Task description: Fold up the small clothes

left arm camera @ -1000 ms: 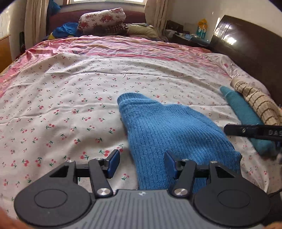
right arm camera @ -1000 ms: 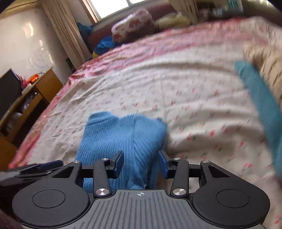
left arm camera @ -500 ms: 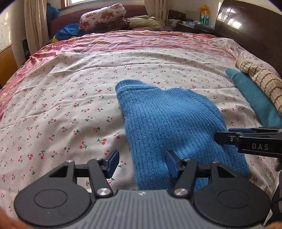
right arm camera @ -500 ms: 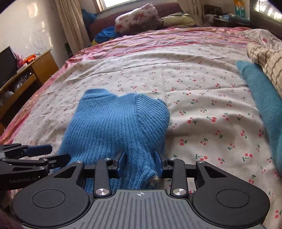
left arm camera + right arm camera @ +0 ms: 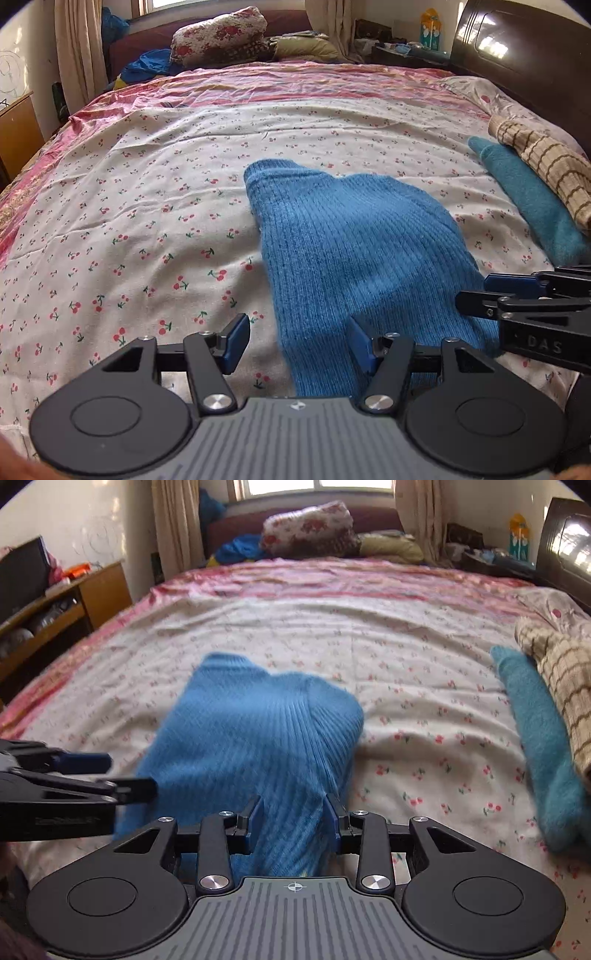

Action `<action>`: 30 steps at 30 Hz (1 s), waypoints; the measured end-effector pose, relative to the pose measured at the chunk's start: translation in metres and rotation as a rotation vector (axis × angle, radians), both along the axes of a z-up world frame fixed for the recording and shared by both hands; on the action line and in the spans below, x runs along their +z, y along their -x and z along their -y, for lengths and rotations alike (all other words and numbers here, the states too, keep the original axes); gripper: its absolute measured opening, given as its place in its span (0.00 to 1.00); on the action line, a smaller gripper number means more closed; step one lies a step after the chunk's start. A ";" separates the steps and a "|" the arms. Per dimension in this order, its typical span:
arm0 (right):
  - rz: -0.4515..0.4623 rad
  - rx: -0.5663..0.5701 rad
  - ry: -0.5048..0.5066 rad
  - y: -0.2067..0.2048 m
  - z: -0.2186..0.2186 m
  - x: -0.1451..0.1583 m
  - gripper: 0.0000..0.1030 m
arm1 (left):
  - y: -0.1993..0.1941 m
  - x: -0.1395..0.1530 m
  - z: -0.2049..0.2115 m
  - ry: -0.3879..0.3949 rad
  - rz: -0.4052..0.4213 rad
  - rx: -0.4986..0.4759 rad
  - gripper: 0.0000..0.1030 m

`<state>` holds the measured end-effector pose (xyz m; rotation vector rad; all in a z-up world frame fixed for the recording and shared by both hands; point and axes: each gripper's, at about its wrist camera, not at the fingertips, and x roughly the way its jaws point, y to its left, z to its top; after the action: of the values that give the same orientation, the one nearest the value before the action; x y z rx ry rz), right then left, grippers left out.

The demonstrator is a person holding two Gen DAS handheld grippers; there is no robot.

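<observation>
Right wrist view shows my right tool (image 5: 293,821) pinching the blue sweater's (image 5: 255,731) near edge at lower centre on the bed (image 5: 369,635), left tool (image 5: 297,345) spread astride its corner, so I judge a one-sided pull could skew the fold.

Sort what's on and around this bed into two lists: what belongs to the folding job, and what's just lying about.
In the job:
- blue ribbed knit garment
- right gripper, the garment's near edge between its pads
- left gripper, open at its other near corner

Lying about:
- teal fuzzy knit piece
- beige striped knit piece
- floral bundle
- wooden side cabinet
</observation>
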<state>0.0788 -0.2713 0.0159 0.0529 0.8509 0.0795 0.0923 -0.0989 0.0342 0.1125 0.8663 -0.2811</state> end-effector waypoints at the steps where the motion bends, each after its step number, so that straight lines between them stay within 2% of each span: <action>1: -0.011 -0.012 0.004 -0.001 0.001 -0.003 0.32 | 0.001 -0.001 0.000 -0.003 -0.004 0.001 0.62; 7: -0.003 -0.031 -0.006 0.008 0.007 0.000 0.32 | 0.007 -0.005 -0.002 0.000 -0.013 0.011 0.62; 18: 0.038 -0.027 -0.018 0.027 0.003 0.018 0.35 | 0.026 0.007 -0.002 -0.001 0.020 0.007 0.63; 20: 0.045 -0.021 -0.020 0.032 -0.001 0.022 0.36 | 0.030 0.008 -0.003 0.000 0.021 0.009 0.68; 25: 0.058 0.002 -0.038 0.045 -0.010 0.029 0.36 | 0.040 0.007 -0.006 -0.008 0.025 0.018 0.70; 30: 0.064 0.005 -0.046 0.056 -0.017 0.030 0.36 | 0.048 0.004 -0.007 -0.050 0.023 0.050 0.74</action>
<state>0.0226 -0.2546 0.0464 0.0911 0.7855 0.1050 0.0447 -0.0915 0.0387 0.1403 0.8528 -0.2107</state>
